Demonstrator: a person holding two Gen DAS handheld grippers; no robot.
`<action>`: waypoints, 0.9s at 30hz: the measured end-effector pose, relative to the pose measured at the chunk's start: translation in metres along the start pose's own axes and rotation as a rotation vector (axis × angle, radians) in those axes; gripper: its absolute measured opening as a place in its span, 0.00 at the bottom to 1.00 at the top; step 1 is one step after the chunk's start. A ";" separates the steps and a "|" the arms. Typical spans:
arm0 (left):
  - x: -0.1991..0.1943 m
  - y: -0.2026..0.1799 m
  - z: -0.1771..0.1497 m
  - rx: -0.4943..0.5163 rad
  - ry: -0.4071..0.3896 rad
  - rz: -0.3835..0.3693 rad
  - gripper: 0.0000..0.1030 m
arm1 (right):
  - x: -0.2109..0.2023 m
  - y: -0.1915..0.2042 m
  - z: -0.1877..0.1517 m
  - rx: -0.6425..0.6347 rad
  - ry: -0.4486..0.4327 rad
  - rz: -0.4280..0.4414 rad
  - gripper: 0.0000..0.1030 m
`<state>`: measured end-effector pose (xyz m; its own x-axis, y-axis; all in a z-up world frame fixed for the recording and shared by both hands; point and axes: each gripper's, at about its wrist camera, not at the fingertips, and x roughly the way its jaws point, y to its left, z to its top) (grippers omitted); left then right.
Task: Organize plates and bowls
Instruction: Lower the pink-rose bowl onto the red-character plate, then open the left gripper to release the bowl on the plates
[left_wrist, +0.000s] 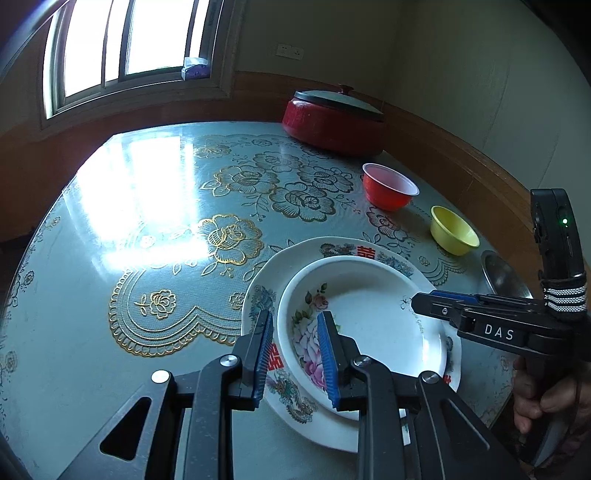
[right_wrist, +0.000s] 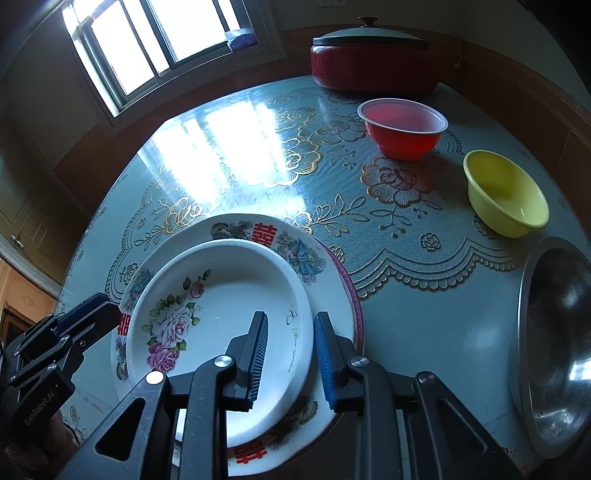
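A deep white plate with pink roses (left_wrist: 369, 295) (right_wrist: 221, 280) lies inside a larger plate with red characters (left_wrist: 266, 273) (right_wrist: 207, 230). A pink-rimmed plate (right_wrist: 352, 295) peeks out beneath them. My left gripper (left_wrist: 294, 314) straddles the rose plate's left rim, jaws apart, pads not pressing. My right gripper (right_wrist: 291, 315) straddles its right rim the same way, with a gap on both sides. Each gripper also shows in the other view: the right gripper (left_wrist: 424, 297) over the plate's right side, the left gripper (right_wrist: 107, 304) at its left edge.
A red bowl (right_wrist: 404, 136) and a yellow bowl (right_wrist: 506, 195) stand behind and to the right of the stack. A steel bowl (right_wrist: 554, 332) sits at the right table edge. A lidded red pot (right_wrist: 373, 66) stands by the back wall. The table (left_wrist: 147, 258) has a glossy flowered cloth.
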<state>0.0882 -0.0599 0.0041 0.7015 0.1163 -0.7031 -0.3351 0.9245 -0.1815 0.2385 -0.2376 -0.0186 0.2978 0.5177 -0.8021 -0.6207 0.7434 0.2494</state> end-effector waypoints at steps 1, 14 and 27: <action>-0.001 0.001 -0.001 -0.001 0.001 0.002 0.26 | -0.001 0.000 0.000 0.002 -0.003 -0.005 0.29; -0.008 0.010 -0.008 0.019 0.014 -0.014 0.29 | -0.015 -0.004 -0.014 0.098 -0.044 -0.040 0.30; -0.003 0.010 -0.006 0.068 0.027 -0.088 0.34 | -0.034 -0.005 -0.029 0.192 -0.092 -0.056 0.33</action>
<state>0.0794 -0.0534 0.0002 0.7088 0.0248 -0.7050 -0.2294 0.9532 -0.1971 0.2102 -0.2710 -0.0082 0.3983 0.5031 -0.7670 -0.4542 0.8346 0.3117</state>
